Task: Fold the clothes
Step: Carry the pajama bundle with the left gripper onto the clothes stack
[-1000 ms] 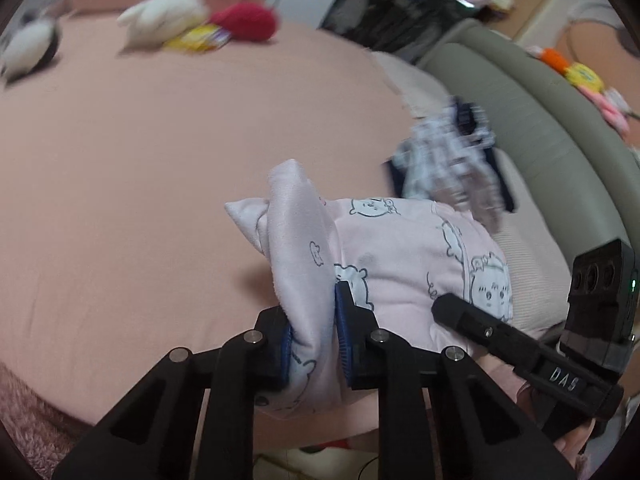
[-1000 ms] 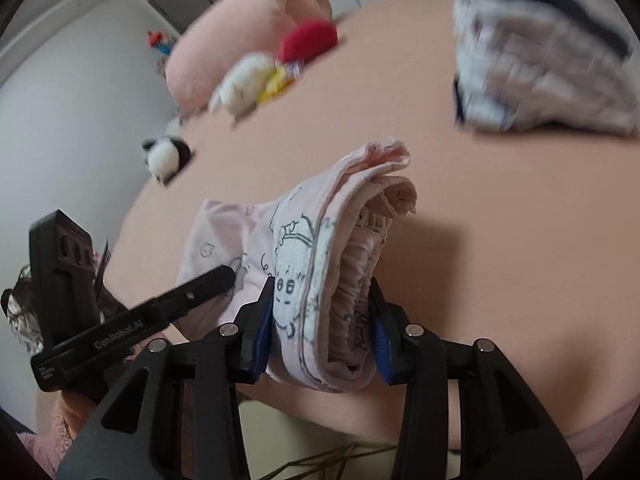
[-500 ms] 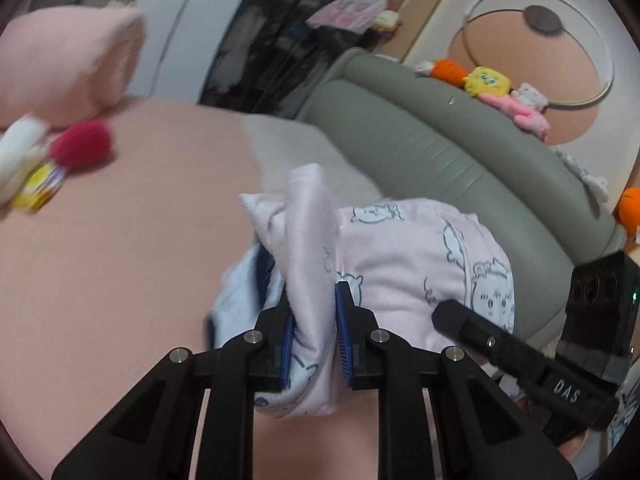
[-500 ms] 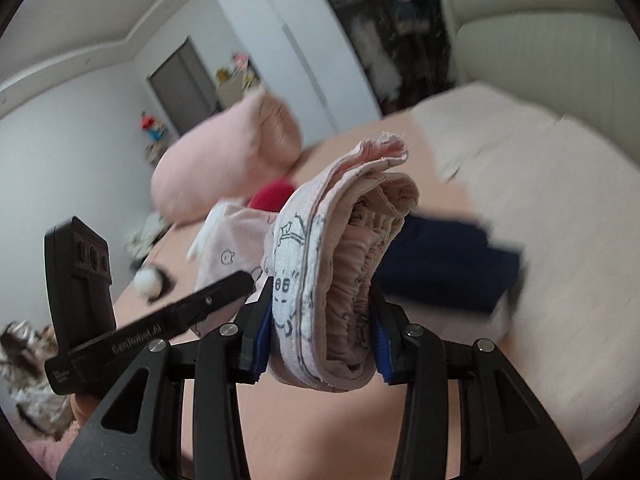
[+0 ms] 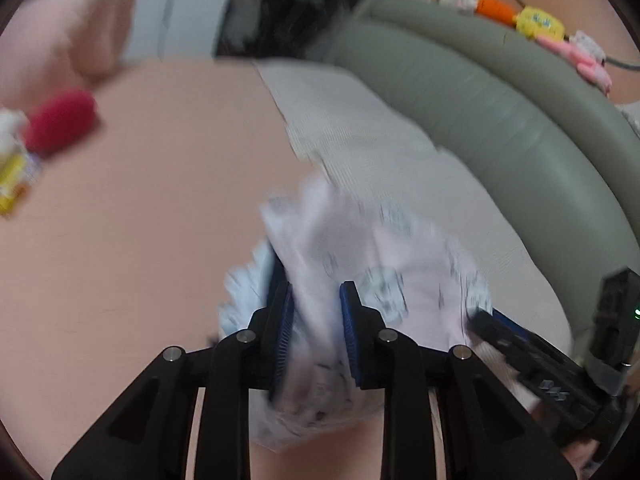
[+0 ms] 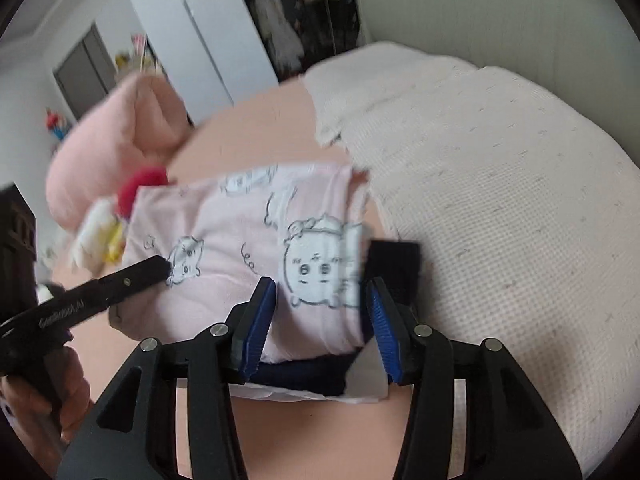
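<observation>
The folded pink garment (image 6: 256, 240) lies flat atop a dark stack (image 6: 394, 264) on the bed (image 6: 248, 128), long axis running between both just-opening grippers, left (image 5: 314, 320) blurred, right (image 6: 322, 320) released.

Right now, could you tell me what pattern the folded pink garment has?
The pink garment carries black-outlined white cartoon animal faces; the right wrist view shows it best.

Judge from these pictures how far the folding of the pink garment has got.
Done: the pink garment is folded and lies on a navy garment. In hand: both claws' jaws have just been opening; the right claw straddles it without pressing, the left claw has cloth between. Left: withdraw.
</observation>
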Demonstrator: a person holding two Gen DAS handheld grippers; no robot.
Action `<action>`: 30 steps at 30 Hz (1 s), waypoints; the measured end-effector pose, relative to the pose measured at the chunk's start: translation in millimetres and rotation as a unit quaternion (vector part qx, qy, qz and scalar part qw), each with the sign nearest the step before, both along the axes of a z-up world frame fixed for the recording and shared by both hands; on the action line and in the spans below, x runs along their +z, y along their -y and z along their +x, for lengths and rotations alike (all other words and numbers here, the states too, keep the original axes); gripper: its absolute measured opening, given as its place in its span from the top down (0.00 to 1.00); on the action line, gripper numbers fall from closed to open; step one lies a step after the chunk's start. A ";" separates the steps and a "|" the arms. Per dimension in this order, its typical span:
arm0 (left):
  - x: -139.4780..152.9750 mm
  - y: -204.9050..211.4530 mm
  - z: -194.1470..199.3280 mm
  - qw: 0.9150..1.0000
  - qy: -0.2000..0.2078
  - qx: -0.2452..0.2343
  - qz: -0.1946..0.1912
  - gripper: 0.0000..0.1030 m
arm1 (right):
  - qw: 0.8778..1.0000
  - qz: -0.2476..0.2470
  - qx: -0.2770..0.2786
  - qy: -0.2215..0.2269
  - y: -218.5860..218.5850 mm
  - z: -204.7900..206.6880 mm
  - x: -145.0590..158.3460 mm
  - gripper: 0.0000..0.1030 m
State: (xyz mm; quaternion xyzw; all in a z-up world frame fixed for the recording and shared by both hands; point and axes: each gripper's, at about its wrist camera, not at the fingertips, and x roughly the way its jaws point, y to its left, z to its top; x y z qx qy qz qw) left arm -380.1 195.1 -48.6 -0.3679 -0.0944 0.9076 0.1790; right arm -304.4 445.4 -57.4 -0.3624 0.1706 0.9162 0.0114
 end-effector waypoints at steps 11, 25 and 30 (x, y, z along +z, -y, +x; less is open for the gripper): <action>-19.8 -53.1 -34.4 0.995 0.014 -0.081 -0.051 0.75 | 0.996 0.082 0.045 -0.007 13.9 -41.8 26.4 0.46; -35.0 -38.1 -38.8 0.993 0.040 -0.103 -0.035 0.96 | 0.999 -0.002 0.032 0.025 -25.2 -38.8 -32.3 0.31; 4.9 -22.1 -17.9 0.996 -0.010 -0.077 -0.045 0.35 | 0.999 0.041 0.025 -0.008 7.1 -29.2 18.0 0.31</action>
